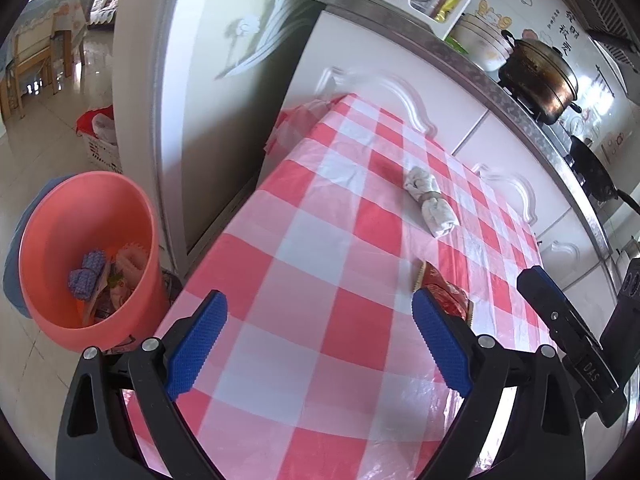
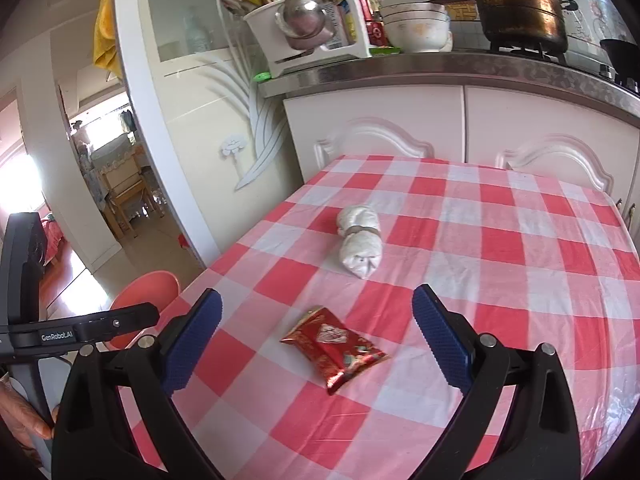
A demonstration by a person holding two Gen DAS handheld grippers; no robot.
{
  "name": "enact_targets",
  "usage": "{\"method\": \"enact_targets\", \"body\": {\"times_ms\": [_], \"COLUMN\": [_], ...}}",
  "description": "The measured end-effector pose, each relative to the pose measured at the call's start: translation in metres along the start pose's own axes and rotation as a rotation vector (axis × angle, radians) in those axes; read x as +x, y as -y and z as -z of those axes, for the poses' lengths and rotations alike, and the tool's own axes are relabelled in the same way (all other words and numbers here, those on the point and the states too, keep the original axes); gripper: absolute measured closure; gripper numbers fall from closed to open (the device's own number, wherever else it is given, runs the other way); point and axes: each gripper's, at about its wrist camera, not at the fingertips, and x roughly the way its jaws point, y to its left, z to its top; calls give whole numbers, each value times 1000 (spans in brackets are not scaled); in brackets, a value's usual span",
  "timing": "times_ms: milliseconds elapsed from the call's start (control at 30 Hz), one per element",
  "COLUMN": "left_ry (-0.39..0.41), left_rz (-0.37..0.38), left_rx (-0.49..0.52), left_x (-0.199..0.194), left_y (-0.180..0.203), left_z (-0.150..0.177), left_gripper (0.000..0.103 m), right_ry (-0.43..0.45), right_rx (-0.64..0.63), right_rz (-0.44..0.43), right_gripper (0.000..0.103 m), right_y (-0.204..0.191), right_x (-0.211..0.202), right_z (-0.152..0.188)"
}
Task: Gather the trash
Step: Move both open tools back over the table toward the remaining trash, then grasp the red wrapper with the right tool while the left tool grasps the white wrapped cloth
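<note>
A: Right, from my right wrist view I have the right hand-held gripper [image 2: 316, 310] spread wide with nothing between its blue pads. The red snack wrapper [image 2: 334, 348] lies flat on the tabletop [image 2: 500, 248] just ahead of the fingertips, roughly centred between them.

B: How does the wrapper look?

A: Shiny red foil, crinkled, with a pale printed panel and a bit of gold at the edges. One corner points toward me. It looks flattened rather than full.

B: And the other piece?

A: A white cloth bundle [image 2: 359, 241], rolled up and cinched round the middle by a band, lies farther out on the red-and-white checked cover, well apart from the wrapper.

B: What about the left side?

A: In my left wrist view the left hand-held gripper [image 1: 320, 310] is also wide open and holds nothing. It hangs above the near edge of the tabletop [image 1: 304, 216]. The red snack wrapper [image 1: 442, 294] sits just beyond the right fingertip, partly hidden by it, and the white cloth bundle [image 1: 430, 200] lies farther on.

B: Where is the bin?

A: The pink bin [image 1: 86, 256] stands on the floor to the left of the tabletop, beside a white cabinet. It already has items at the bottom: something blue and knitted-looking, plus some pale and printed packaging I can't make out clearly.
</note>
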Motion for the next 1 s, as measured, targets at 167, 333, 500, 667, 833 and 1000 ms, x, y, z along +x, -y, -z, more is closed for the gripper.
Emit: {"method": "enact_targets", "body": {"times_ms": [167, 333, 500, 667, 833, 1000], "left_ry": [-4, -8, -12, -9, 2, 1], "left_rz": [-5, -9, -12, -16, -10, -10], "left_rx": [16, 33, 45, 42, 24, 18], "left_x": [2, 4, 5, 6, 6, 8], "left_y": [10, 19, 26, 26, 21, 19], "left_z": [1, 1, 0, -1, -4, -7], "left_gripper": [10, 10, 10, 10, 10, 10], "right_ry": [2, -6, -25, -74, -178, -254], "right_rx": [-4, -7, -9, 4, 18, -5], "right_rz": [27, 29, 23, -32, -76, -107], "right_gripper": [7, 7, 7, 7, 7, 7], "right_y": [11, 19, 27, 41, 55, 52], "right_x": [0, 1, 6, 15, 32, 49], "right_z": [1, 1, 2, 3, 6, 12]}}
